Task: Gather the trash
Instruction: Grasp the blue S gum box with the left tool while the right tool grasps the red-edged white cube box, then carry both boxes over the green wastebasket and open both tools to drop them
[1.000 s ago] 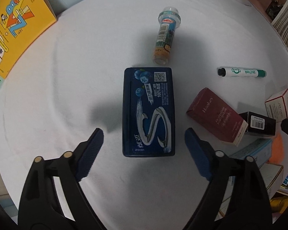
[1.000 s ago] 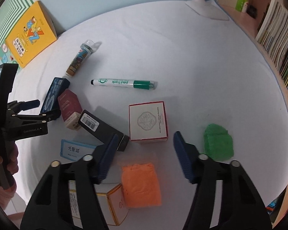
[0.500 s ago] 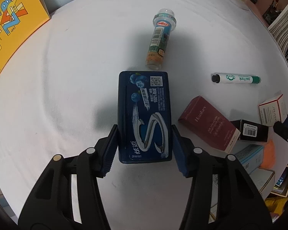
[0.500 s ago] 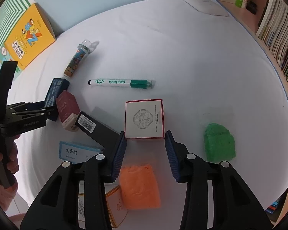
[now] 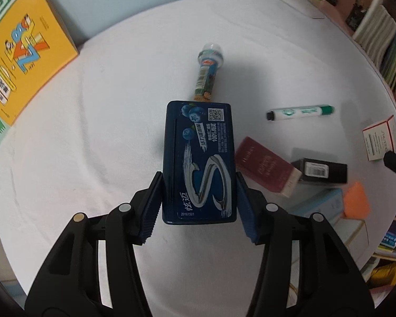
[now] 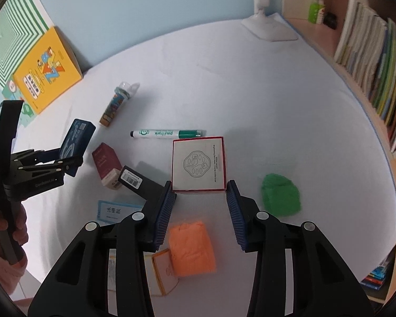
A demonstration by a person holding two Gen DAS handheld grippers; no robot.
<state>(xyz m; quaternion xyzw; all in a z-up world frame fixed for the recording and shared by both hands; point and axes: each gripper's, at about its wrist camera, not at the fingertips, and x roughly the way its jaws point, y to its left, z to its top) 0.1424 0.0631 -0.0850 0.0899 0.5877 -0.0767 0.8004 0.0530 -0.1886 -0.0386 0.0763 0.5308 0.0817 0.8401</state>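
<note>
The left gripper point(image 5: 199, 206) clamps a dark blue rectangular chewing-gum box point(image 5: 199, 163), raised clear of the white tablecloth point(image 5: 92, 145). The right gripper point(image 6: 200, 208) has its fingers at either side of a white square red-edged carton point(image 6: 198, 165); whether they grip it cannot be told. Beyond lie a green-capped white marker point(image 6: 167, 133) and a small clear-capped tube point(image 6: 116, 104).

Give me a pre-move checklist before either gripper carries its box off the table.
1. Left gripper shut on the dark blue rectangular gum box: ok.
2. Gum box lifted off the white tablecloth: ok, tilted up in the right wrist view.
3. Right gripper closed on the white square box with red edges: cannot tell; the fingers flank only its near edge.
4. Black barcoded box apart from right gripper's left finger: not ok, it touches.
5. Trash container in sight: not ok.
</note>
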